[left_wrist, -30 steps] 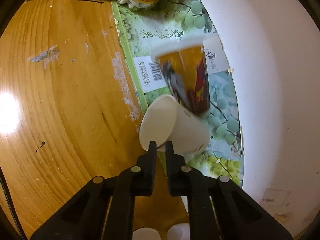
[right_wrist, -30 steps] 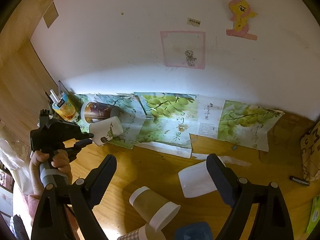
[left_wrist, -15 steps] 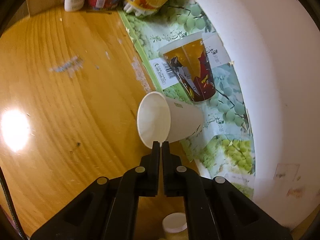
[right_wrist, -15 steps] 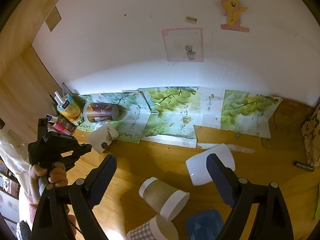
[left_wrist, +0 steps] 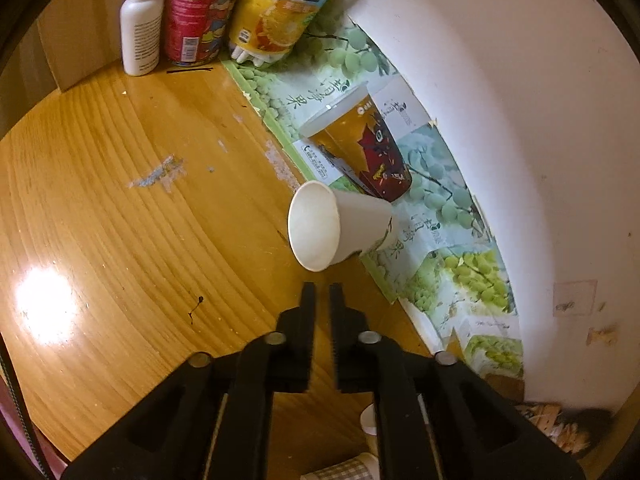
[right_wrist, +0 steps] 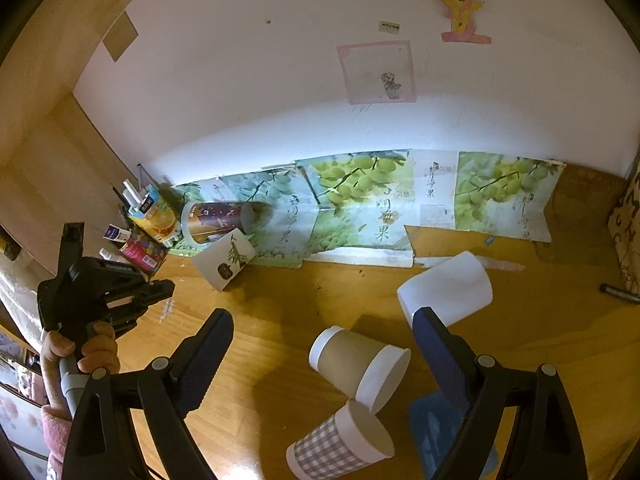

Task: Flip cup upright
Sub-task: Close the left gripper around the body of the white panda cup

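Wooden desk point(left_wrist: 120, 220): white cup point(left_wrist: 340, 226) lies sideways just beyond left fingers point(left_wrist: 308, 300).

The black 2-finger left gripper point(left_wrist: 322, 292) hung over the wooden table point(left_wrist: 120, 220), its jaws a narrow slit apart with nothing between them. Just ahead lay a white paper cup point(left_wrist: 340, 226) on its side — mouth toward the camera, base on the green grape-print paper point(left_wrist: 448, 216), touching a toppled orange-and-red printed cup point(left_wrist: 360, 146).
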A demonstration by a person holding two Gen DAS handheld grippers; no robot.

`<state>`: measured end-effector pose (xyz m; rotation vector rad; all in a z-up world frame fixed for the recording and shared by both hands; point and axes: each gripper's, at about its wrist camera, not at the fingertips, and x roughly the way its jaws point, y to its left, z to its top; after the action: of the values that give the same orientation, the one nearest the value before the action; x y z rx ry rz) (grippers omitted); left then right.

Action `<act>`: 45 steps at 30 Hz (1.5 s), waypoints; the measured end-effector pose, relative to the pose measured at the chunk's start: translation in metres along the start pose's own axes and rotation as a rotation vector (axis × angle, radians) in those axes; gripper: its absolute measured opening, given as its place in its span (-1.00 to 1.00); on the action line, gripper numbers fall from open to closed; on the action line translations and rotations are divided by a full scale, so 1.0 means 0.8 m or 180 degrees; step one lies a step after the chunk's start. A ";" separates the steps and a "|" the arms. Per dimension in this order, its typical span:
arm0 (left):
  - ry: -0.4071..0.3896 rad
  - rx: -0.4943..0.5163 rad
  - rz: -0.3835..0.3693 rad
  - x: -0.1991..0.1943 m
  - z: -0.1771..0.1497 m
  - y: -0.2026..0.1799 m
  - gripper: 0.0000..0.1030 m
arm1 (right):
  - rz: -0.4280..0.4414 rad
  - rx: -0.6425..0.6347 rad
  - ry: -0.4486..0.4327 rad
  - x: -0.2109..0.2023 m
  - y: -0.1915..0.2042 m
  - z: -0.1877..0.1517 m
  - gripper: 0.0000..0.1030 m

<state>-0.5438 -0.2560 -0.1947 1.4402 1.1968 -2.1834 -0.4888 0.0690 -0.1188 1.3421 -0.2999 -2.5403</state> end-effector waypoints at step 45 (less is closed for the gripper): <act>0.0497 -0.1156 -0.0283 0.103 0.030 -0.004 0.63 | -0.0389 -0.0086 0.0292 0.017 -0.033 0.005 0.78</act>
<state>-0.6002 -0.2546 -0.2597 1.4404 1.6395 -1.8062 -0.5029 0.0902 -0.1355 1.5045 -0.1700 -2.5603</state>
